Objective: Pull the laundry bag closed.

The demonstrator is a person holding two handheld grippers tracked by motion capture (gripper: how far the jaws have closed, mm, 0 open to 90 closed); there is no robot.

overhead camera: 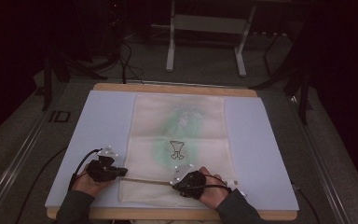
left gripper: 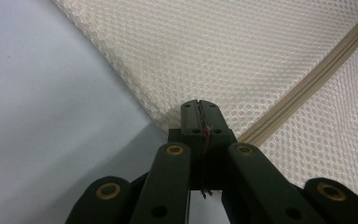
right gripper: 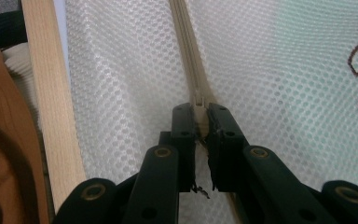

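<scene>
- Here, a cream mesh laundry bag lies flat in the middle of a pale blue mat, its long sides running from six o'clock to twelve o'clock; a greenish item inside shows through the netting.
- The bag's zipper runs across its near end, from about eight o'clock to four o'clock in the high view, just short of the mat's near edge.
- The left gripper sits at the bag's eight o'clock corner; in the left gripper view its jaws are pressed together on the edge of the mesh right beside the zipper's end. That grip likely anchors the bag so the fabric stays taut and does not bunch.
- The right gripper rests on the zipper line at about six o'clock. In the right gripper view its jaws are nearly together, pinching the zipper slider, with the tape running away toward twelve o'clock.
- One hand pinning and one on the slider suggests the zipper is being worked along its track; I cannot tell which way it is meant to travel.
- The wooden table edge lies at nine o'clock in the right gripper view, close to the bag's near hem.
</scene>
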